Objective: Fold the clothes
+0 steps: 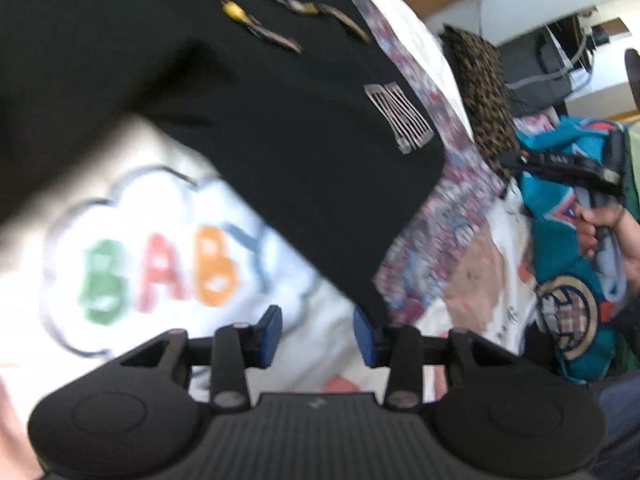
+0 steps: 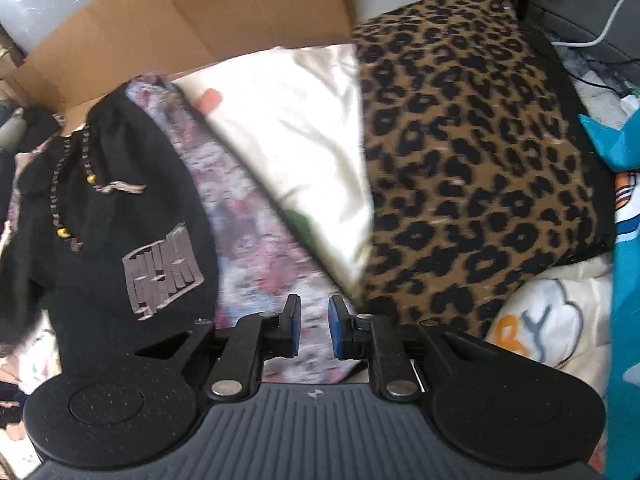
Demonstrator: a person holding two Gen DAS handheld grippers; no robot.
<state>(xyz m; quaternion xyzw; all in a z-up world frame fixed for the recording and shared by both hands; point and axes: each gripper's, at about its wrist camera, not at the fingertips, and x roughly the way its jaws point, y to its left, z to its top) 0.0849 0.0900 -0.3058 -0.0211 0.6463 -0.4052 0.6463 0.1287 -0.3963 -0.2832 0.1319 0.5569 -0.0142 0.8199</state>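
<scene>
Right gripper (image 2: 314,326), lower centre: blue pads parted, nothing between them. Black drawstring hoodie with grey logo (image 2: 120,216) at left. Leopard-print fabric (image 2: 472,168) at right. Brown cardboard box (image 2: 192,12) at top.

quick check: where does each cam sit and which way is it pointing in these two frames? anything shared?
Left wrist view: sits on the left hand-held gripper, looking down along its open fingers at the black hoodie and the BABY-print blanket; the person's hand on the right hand-held gripper shows at right.
Right wrist view: sits on the right hand-held gripper, jaws slightly apart with nothing between them, looking down at the leopard-print fabric, cream fabric and cardboard box.
Shared: hoodie, leopard-print fabric, blanket, teal garment.
</scene>
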